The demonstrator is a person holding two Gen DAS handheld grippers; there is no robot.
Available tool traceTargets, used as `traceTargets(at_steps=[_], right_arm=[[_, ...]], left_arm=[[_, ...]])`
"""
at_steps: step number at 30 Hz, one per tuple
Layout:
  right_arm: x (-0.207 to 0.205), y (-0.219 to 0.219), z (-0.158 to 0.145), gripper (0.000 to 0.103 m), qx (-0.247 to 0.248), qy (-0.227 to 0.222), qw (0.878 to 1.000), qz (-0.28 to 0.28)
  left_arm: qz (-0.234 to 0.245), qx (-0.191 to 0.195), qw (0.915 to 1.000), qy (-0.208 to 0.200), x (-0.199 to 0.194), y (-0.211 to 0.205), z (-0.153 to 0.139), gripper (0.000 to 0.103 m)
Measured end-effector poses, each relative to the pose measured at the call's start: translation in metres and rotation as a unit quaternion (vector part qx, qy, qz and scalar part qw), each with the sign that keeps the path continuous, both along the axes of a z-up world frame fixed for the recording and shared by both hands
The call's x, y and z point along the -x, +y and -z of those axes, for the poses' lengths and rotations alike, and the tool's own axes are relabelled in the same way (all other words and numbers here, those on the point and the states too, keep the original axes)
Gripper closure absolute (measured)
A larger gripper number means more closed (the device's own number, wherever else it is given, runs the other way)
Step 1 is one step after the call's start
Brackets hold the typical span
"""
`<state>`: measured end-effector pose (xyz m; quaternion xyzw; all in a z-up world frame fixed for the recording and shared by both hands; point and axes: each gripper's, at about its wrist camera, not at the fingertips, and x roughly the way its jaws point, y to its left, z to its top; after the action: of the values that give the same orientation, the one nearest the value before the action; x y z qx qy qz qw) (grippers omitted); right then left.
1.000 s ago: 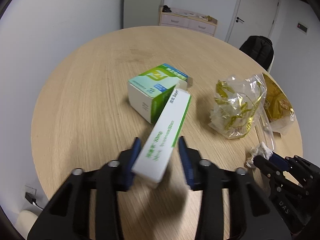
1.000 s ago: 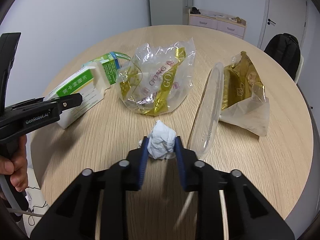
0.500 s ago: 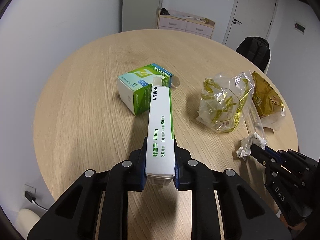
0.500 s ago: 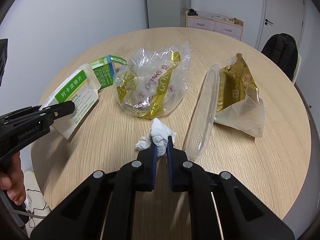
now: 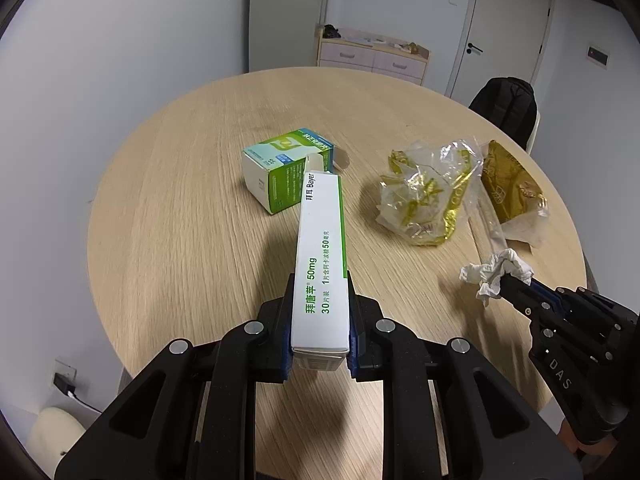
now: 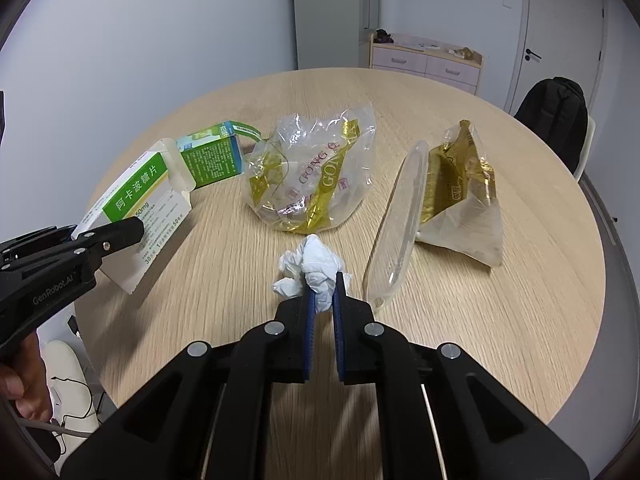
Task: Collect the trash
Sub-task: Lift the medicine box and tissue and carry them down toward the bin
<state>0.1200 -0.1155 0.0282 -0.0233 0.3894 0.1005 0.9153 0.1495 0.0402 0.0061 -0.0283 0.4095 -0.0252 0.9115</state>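
The left gripper [image 5: 319,320] has its jaws drawn in narrow and clamped on the near end of a long white-and-green medicine box [image 5: 320,264], which sticks out forward and is lifted clear of the desk [image 5: 180,240]. The right gripper [image 6: 323,300] has its jaws almost together, pinching a crumpled white tissue [image 6: 316,266] that bulges out above and to the left of the blue pads.

On the round, light wood desk a second, shorter green-and-white carton [image 5: 286,168] lies with its end flap open, just beyond the tip of the held box. To its right sits a crumpled clear wrapper with gold print [image 6: 312,180], and near that a long clear plastic tray [image 6: 396,224] leans on its edge against a gold-and-clear bag [image 6: 460,184].

Pale walls surround the desk. A low pink-fronted dresser [image 6: 424,64] stands against the far wall beside a white door [image 5: 508,36], and a chair with a black backpack [image 6: 554,116] on it stands at the desk's far right edge. A person's hand [image 6: 20,384] grips the left tool's handle at the lower left of the right wrist view.
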Motion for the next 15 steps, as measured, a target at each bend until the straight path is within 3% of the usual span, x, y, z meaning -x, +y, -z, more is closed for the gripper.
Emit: traceTargets(at_steps=[15], right_arm=[[0.068, -0.019, 0.002, 0.096, -0.008, -0.010, 1.000, 0.014]], left_arm=[[-0.011, 0.008, 0.9999, -0.005, 0.080, -0.015, 0.004, 0.084]])
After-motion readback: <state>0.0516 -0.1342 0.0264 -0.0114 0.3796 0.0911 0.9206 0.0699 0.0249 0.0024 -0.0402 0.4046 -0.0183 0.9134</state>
